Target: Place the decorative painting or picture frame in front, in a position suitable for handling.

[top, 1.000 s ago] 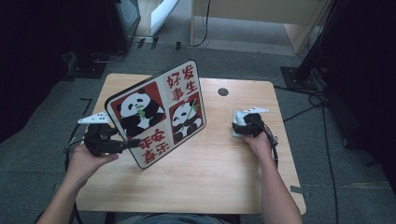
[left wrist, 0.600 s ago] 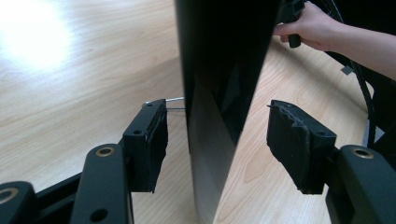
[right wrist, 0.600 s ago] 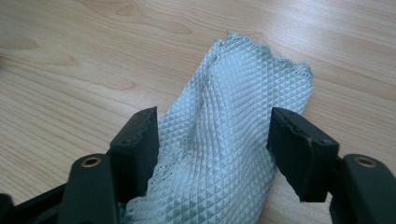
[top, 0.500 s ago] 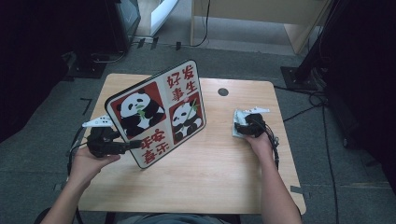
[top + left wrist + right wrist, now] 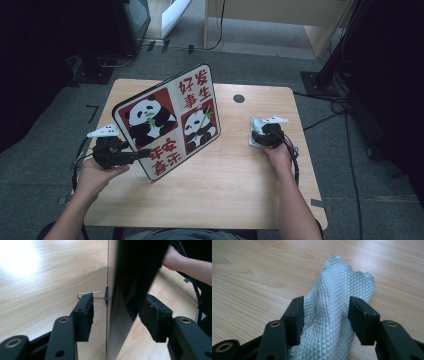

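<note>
My left gripper (image 5: 115, 312) straddles the panda board's (image 5: 170, 117) lower-left edge, jaws closing, pads not yet touching. It stands edge-on between them, centre frame. My right gripper (image 5: 325, 315) closes round the bunched cloth (image 5: 337, 302), mid-right on the table (image 5: 225, 190).

Bunched cloth (image 5: 337, 315) between closing tongs (image 5: 325, 320)

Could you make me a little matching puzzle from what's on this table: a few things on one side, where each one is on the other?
Things:
1. panda board
2. cloth
3. round hole
4. binder clip

Places:
A. between the right gripper's jaws
B. in the table's far edge area
C. standing tilted at the table's left
D. on the board's edge, by the left gripper

Pairs: 1-C, 2-A, 3-B, 4-D
</note>
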Action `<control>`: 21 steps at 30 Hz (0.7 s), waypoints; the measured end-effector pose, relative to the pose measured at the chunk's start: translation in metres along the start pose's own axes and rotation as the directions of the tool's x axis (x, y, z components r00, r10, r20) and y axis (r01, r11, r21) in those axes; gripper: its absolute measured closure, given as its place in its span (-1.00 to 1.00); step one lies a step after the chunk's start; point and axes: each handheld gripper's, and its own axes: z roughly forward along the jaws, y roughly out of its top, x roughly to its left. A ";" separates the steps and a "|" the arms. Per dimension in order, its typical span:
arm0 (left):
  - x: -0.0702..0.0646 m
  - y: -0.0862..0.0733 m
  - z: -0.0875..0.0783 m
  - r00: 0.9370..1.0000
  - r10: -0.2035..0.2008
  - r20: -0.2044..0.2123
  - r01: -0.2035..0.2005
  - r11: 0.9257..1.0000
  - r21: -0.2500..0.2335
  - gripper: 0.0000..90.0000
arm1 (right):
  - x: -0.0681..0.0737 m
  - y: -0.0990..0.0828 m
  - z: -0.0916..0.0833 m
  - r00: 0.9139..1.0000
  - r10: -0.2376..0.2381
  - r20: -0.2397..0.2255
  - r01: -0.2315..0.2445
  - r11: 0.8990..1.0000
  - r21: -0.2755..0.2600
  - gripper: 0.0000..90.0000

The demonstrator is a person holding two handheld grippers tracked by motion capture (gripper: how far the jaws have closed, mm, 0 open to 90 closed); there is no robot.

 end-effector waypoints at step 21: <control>0.007 0.004 0.004 0.996 -0.076 0.052 0.076 0.997 -0.007 0.67 | -0.018 0.008 -0.004 0.990 0.131 -0.047 -0.130 0.991 0.031 0.80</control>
